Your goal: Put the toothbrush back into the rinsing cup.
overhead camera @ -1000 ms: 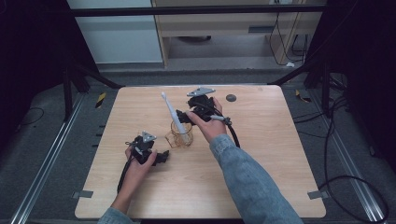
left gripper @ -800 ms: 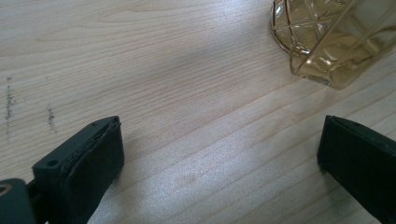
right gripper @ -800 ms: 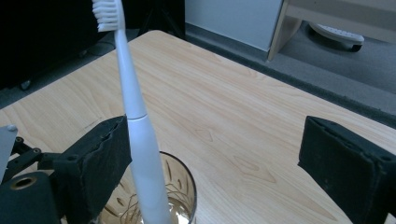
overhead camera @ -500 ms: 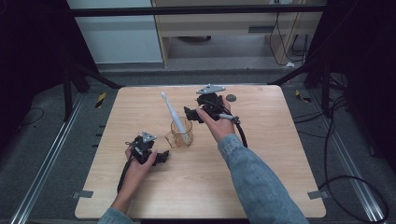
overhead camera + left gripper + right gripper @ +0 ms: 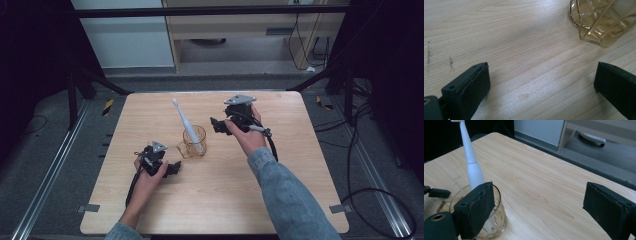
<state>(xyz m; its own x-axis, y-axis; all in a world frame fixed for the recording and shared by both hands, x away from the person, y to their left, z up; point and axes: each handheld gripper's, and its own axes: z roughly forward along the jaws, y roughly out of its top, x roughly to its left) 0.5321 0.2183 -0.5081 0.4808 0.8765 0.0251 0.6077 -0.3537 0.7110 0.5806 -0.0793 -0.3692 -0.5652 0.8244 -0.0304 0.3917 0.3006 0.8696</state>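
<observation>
Looking down from the high view, the right hand-held gripper now hangs above the bench, just right of the amber glass mug and apart from it; a second ago it was close over the mug's rim, at the white electric toothbrush, and half a second ago it had already begun to draw off. The toothbrush stands in the mug, leaning up and to the left, free of any jaw. The mug sits near the middle of the bench and has not shifted. The left hand-held gripper lies low on the bench, left of and nearer the person than the mug, in the same spot as before.

Seen in the left gripper view, the left hand-held gripper has its jaws spread wide with only bare wood between them; the mug's patterned amber base shows at the upper right, well beyond the jaws.

From the right gripper view, the right hand-held gripper is also spread wide and holds nothing. The mug stands partly behind the jaw at the left of that view, and the toothbrush rises out of it, tilted toward the upper left.
</observation>
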